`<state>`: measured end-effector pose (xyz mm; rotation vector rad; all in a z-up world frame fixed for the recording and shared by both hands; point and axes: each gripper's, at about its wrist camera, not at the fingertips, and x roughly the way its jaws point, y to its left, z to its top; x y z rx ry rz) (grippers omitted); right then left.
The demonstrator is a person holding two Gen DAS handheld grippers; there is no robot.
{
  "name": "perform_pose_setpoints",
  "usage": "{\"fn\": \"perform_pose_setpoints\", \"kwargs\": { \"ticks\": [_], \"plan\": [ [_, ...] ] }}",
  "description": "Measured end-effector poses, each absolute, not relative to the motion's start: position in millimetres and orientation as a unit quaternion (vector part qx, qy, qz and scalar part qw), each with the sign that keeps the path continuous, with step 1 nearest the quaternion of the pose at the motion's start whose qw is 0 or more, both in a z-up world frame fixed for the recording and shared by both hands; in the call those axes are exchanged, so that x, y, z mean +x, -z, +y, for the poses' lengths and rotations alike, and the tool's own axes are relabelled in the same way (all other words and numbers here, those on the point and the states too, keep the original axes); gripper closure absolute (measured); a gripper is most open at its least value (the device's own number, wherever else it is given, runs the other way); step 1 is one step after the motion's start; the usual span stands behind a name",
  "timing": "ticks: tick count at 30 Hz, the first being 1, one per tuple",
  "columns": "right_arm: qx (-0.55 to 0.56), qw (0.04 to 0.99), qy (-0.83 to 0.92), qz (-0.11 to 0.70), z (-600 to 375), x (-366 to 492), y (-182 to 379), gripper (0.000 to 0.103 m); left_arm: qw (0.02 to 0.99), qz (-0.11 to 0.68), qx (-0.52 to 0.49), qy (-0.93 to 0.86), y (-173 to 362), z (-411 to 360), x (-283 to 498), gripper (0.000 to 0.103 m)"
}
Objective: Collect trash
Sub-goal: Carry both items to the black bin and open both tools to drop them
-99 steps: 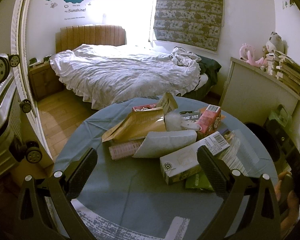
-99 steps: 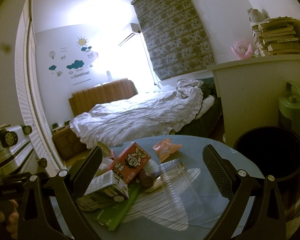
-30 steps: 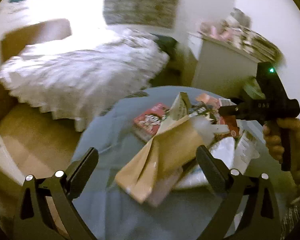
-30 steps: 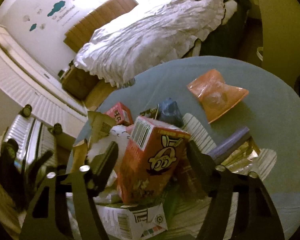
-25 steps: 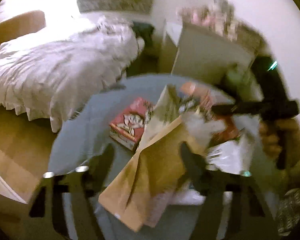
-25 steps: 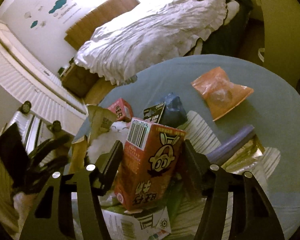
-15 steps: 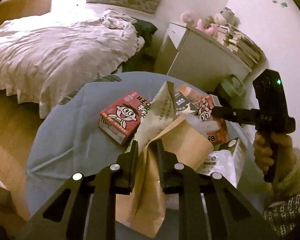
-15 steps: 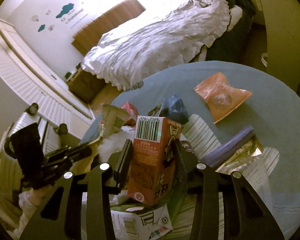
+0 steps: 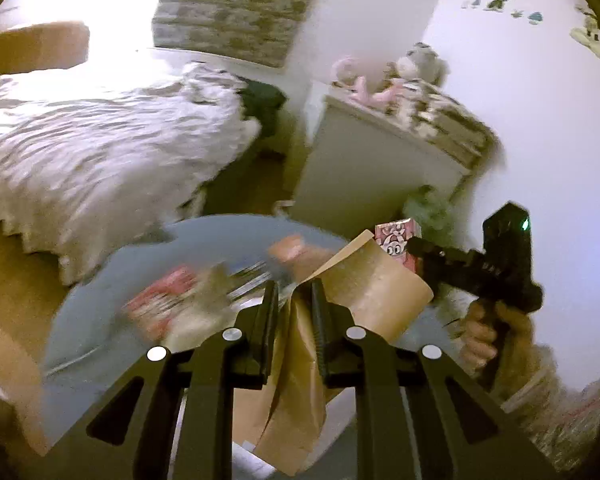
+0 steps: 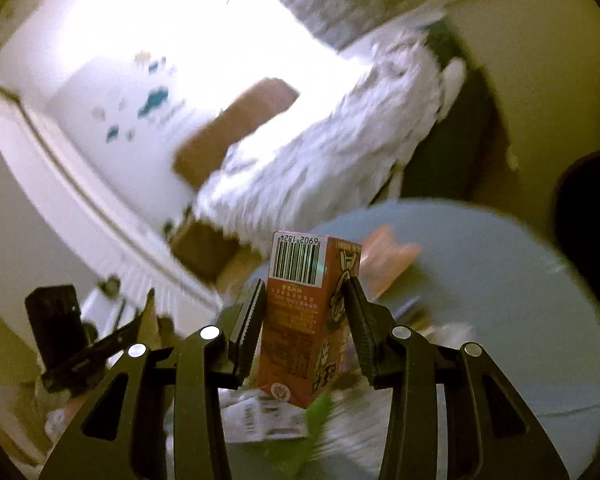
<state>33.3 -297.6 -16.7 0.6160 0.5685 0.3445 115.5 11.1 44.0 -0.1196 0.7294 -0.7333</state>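
— Two grippers, both loaded?
— Yes. Left gripper [image 9: 294,300] clamped tight on the brown paper bag [image 9: 364,296], bag hanging above the round desk [image 9: 100,280].
— Right?
— Right gripper [image 10: 304,300] pinches the red drink carton [image 10: 304,320], barcode end up, held above the desk litter. Frames blurred; the rest of the litter is unreadable.
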Motion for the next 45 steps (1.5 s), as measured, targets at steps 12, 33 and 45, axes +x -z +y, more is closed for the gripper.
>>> {"fn": "perform_pose_setpoints", "kwargs": {
  "ticks": [12, 33, 45],
  "plan": [
    [0.351, 0.903, 0.043, 0.243, -508, -4, 84, 0.062, 0.792, 0.389, -0.035, 0.469, -19, -245, 172, 0.085],
    [0.377, 0.856, 0.078, 0.346, -535, 24, 148, 0.062, 0.752, 0.51, -0.018, 0.418, 96, -378, 229, 0.085],
    [0.388, 0.859, 0.08, 0.324, -523, 25, 145, 0.026, 0.795, 0.45, -0.017, 0.408, 45, -329, 182, 0.03]
  ]
}}
